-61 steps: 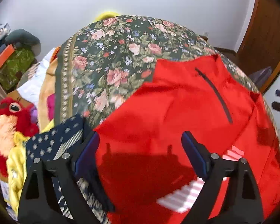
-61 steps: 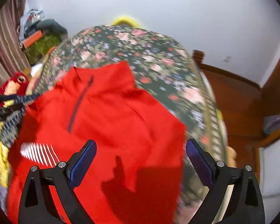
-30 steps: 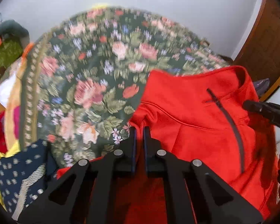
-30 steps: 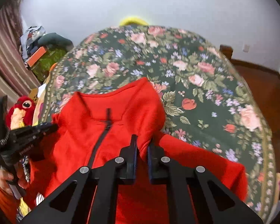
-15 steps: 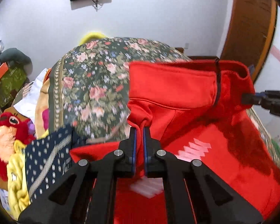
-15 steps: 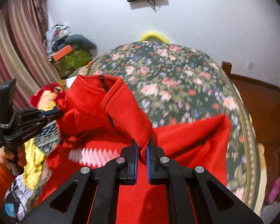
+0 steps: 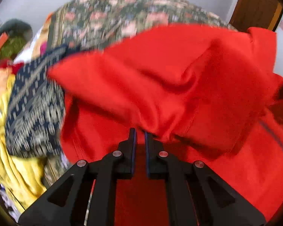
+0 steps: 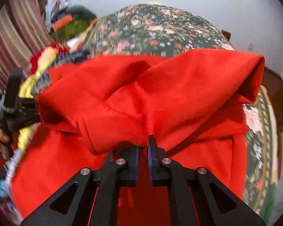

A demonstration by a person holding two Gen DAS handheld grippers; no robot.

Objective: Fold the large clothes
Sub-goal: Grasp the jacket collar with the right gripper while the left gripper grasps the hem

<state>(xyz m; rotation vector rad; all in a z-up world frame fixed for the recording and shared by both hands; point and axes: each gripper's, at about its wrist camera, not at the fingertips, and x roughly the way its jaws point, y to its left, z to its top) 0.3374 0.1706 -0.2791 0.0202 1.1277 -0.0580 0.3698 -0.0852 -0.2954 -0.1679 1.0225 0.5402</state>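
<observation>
A bed (image 8: 160,28) covered by a dark green floral bedspread (image 7: 111,13) with pink roses and a striped gold border carries everything here. A large red garment (image 7: 179,86) lies across its near part, the upper portion doubled over toward the near edge so the cloth bunches in thick folds, and in the right wrist view the floral cover shows beyond it at the far side and along the right edge. At the left, a navy patterned cloth (image 7: 34,101) and a yellow cloth (image 7: 15,171) lie heaped just beside the red one
</observation>
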